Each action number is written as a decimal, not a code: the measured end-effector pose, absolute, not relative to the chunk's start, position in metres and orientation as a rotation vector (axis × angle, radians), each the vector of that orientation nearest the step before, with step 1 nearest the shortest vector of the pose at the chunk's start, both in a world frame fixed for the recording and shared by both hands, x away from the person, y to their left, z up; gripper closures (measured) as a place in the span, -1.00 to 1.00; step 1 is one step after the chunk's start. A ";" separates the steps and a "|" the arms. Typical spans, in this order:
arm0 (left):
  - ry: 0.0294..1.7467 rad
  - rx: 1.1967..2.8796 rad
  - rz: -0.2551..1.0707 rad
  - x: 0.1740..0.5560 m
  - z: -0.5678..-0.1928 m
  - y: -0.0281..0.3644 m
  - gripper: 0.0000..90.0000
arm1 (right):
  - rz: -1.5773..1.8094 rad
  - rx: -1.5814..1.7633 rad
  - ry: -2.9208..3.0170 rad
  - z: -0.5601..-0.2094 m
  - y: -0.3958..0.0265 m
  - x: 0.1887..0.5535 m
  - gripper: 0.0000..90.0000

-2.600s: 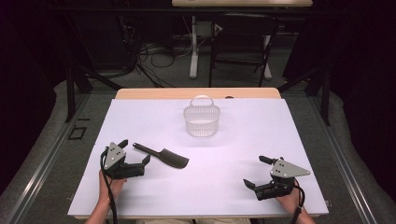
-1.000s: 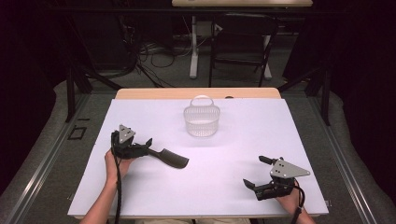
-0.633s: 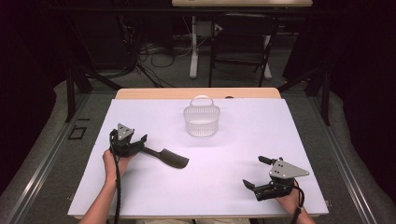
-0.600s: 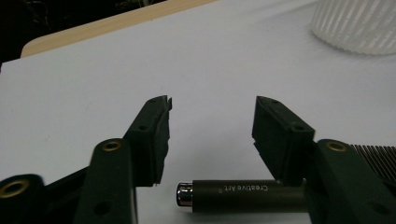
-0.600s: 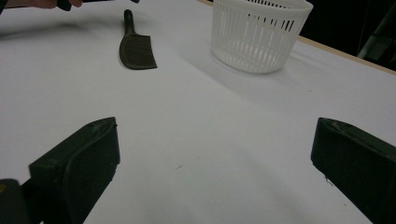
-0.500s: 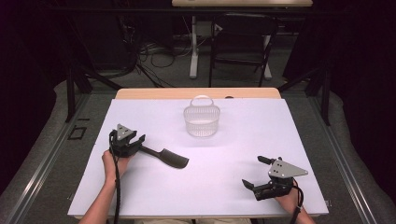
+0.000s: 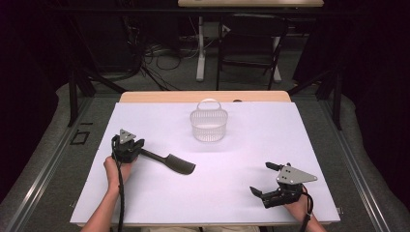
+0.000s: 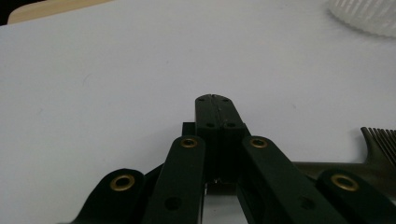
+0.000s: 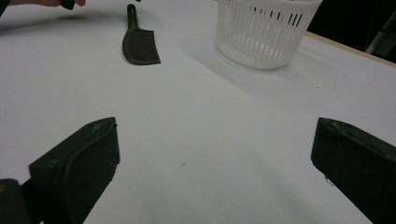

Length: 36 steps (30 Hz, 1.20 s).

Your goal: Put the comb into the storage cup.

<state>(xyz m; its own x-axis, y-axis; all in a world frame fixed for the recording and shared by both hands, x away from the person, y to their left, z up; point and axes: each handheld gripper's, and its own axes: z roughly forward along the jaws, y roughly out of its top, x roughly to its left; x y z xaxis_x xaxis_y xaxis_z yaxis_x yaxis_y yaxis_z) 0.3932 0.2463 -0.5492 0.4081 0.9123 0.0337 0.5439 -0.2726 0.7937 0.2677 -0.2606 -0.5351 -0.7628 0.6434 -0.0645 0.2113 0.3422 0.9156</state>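
Black plastic comb lies on the white worktop, its handle pinched in the left tool, whose jaws have just closed. Lift level toward the white slotted basket; right tool gapes empty.

The basket stands near the far edge of the surface. The comb lies left of the middle, well apart from the basket, toward the near edge.
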 end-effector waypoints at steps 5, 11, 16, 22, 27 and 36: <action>1.247 1.973 0.655 0.398 -0.555 0.244 1.00 | 1.404 0.751 2.186 -0.534 -0.262 0.268 -0.98; 1.257 2.011 0.642 0.399 -0.557 0.244 1.00 | 1.401 0.751 2.195 -0.535 -0.261 0.268 -0.98; 1.253 2.043 0.628 0.399 -0.557 0.242 1.00 | 1.405 0.749 2.186 -0.533 -0.262 0.266 -0.98; 1.263 2.060 0.611 0.399 -0.557 0.243 1.00 | 1.402 0.749 2.190 -0.534 -0.261 0.267 -0.98; 1.261 2.085 0.597 0.397 -0.556 0.242 1.00 | 1.397 0.752 2.195 -0.534 -0.262 0.268 -0.98; 1.264 2.107 0.584 0.393 -0.556 0.243 1.00 | 1.396 0.756 2.201 -0.535 -0.262 0.268 -0.98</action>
